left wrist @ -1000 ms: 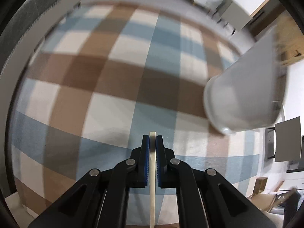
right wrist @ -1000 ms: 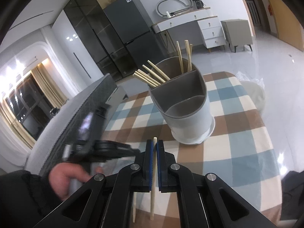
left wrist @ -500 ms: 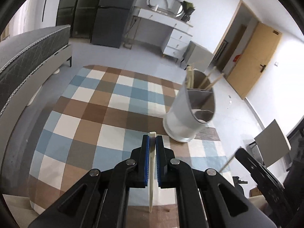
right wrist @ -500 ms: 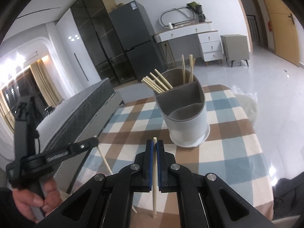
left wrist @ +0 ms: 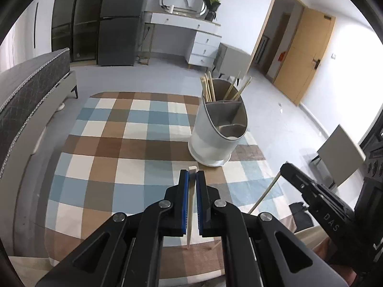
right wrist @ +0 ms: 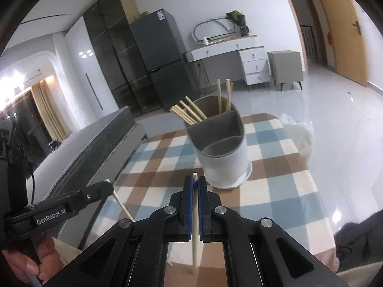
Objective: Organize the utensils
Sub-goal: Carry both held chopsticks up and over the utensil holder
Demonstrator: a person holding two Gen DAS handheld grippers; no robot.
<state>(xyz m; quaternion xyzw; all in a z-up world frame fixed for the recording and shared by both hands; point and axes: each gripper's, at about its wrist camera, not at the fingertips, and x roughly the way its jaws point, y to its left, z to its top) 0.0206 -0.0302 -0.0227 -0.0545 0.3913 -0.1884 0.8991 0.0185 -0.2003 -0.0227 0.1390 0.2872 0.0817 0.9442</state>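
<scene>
Both tongs are clamped on single chopsticks: the left gripper pinches one chopstick, the right gripper another. The divided utensil holder stands ahead. Best lift each tip above the rim, then lower it into the rear chopstick compartment.

Both wrist views are aimed forward and downward along closed fingers at the utensil holder — seen at middle distance on the checked tablecloth. The holder is viewed from its left in one view, from its right in the other. Holder, cloth, fridge and white desk are shared — each gripper is caught in the other's view.
</scene>
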